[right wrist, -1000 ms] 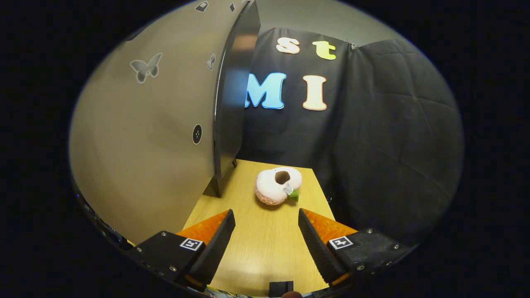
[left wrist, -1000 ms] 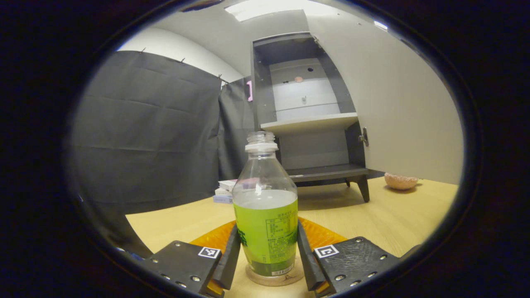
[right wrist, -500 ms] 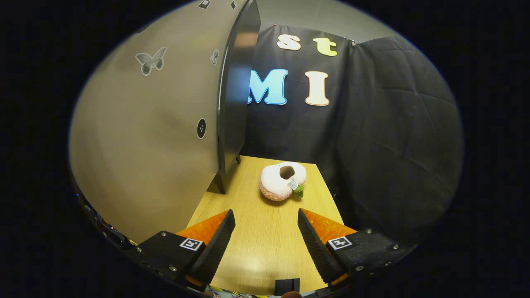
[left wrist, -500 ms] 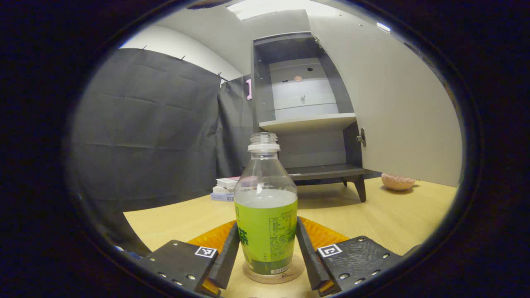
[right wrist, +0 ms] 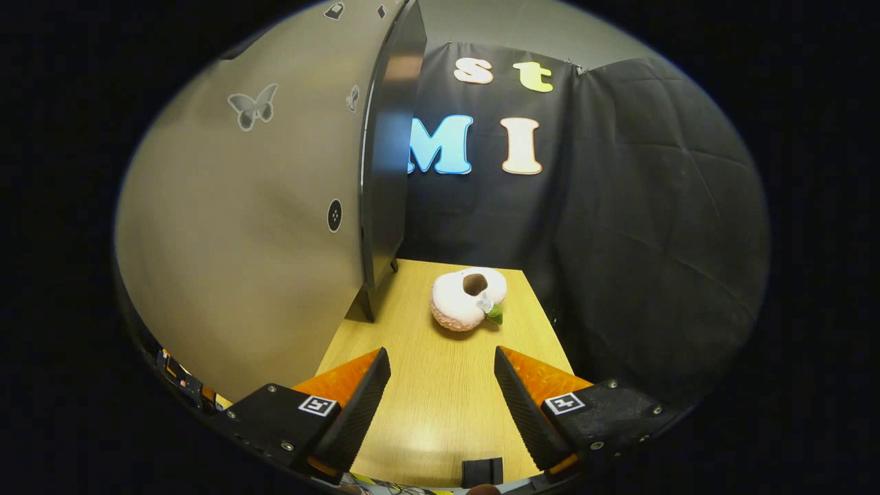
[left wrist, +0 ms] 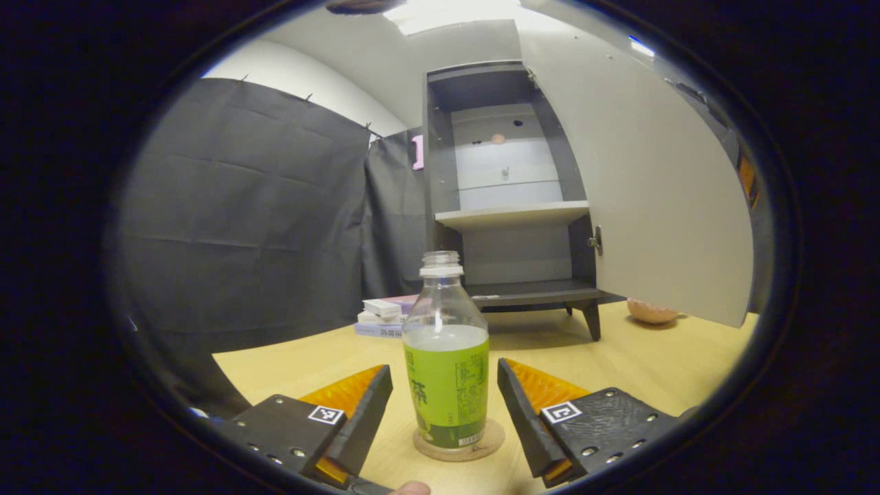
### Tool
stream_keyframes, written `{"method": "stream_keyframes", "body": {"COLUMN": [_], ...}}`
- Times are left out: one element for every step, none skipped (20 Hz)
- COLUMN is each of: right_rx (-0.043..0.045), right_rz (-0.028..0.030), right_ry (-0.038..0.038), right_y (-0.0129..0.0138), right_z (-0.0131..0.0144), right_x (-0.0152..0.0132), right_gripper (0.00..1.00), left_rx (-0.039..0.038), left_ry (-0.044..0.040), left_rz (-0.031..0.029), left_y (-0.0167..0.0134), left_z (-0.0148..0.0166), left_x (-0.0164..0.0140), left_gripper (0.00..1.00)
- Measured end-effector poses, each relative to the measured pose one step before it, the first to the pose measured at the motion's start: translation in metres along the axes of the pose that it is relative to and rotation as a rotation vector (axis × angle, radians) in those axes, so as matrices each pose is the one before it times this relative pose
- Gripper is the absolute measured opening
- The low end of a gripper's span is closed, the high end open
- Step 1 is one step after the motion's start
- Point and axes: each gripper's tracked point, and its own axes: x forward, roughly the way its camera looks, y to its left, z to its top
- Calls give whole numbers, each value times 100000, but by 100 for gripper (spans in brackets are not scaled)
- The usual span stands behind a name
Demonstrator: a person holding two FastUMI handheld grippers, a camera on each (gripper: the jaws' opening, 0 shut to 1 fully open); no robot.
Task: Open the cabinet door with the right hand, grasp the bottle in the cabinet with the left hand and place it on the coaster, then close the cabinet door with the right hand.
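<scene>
In the left gripper view, the left hand-held gripper (left wrist: pixel 445 412) has its fingers spread apart, one on each side of the bottle (left wrist: pixel 447 357) with a clear gap to either finger, so it grips nothing. The bottle stands upright on the round coaster (left wrist: pixel 458 443) on the wooden worktop (left wrist: pixel 653 357); it has no cap, a green label and pale liquid up to the label's top edge. Behind it, well apart, the cabinet (left wrist: pixel 509 199) stands on short legs with its cabinet door (left wrist: pixel 660 192) swung wide open to the right (the shelf and floor inside look bare). A small stack of books (left wrist: pixel 385 316) lies on the worktop just left of the cabinet's foot, and a pinkish plush toy (left wrist: pixel 652 311) peeks out under the door's lower edge. A fingertip shows at the bottom edge.

In the right gripper view, the right hand-held gripper (right wrist: pixel 440 392) is likewise open, its fingers over bare worktop (right wrist: pixel 440 412) with nothing between them. The open cabinet door (right wrist: pixel 261 227) rises close on the left, its face carrying a butterfly sticker (right wrist: pixel 251 106) and a round dark knob (right wrist: pixel 334 215). The plush toy (right wrist: pixel 467 299) (ring-shaped, with a small green tag) lies ahead on the worktop, near the cabinet's dark side (right wrist: pixel 385 158).
</scene>
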Motion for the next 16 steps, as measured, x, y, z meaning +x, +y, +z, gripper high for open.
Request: {"method": "stream_keyframes", "body": {"right_rx": [1396, 1418, 1151, 1158, 1608, 2359, 2809, 3345, 3947, 4362, 3993, 3407, 2889, 1695, 1343, 1698], "right_rz": [908, 1284, 1133, 1140, 794, 653, 501, 717, 1069, 1996, 2276, 2530, 3201, 2596, 2385, -368], "right_ry": [-2039, -2220, -2149, -2236, -2355, -2781, -3244, -3740, -4132, -3741, -2480, -1707, -549, 747, 2198, 1295], "right_y": [355, 250, 326, 222, 191, 87, 120, 97, 273, 437, 711, 448, 923, 834, 742, -168], "right_z": [923, 972, 1026, 1044, 1217, 1258, 1741, 1674, 1906, 1674, 1403, 650, 411, -266, -582, -866], "right_x": [-450, -521, -471, -450, -476, -545, -640, -510, -449, -250, -50, -292, -117, -19, -88, 338], "right_gripper": [94, 93, 93, 94, 94, 94, 94, 94, 94, 93, 93, 91, 90, 94, 94, 94], "left_rx": [188, 1260, 1435, 983, 1398, 2219, 2888, 2085, 811, -900, -2785, -2460, -1326, 69, 574, 583], "left_ry": [-592, -1319, -973, -693, -1304, -1821, -2040, -2467, -2014, -1160, 1095, 1947, 2762, 3172, 1416, -276], "left_rz": [-446, 123, 672, 13, 147, -91, 433, 800, 1262, 1285, 455, 1437, 1376, 1748, 2288, 984], "left_y": [187, 658, 883, 730, 867, 1024, 1155, 1379, 1347, 1204, 820, 995, 1110, 1057, 1088, 537], "left_z": [1180, 1640, 1884, 1822, 2204, 2454, 2625, 2496, 2401, 1901, 1305, 813, 722, 389, 750, 1280], "left_x": [-1048, -1062, -982, -562, -373, -21, 150, 118, 372, 292, 506, 651, 567, 565, 181, 282], "left_gripper": [88, 88, 88, 91, 91, 85, 85, 88, 88, 88, 91, 88, 88, 88, 88, 91]}}
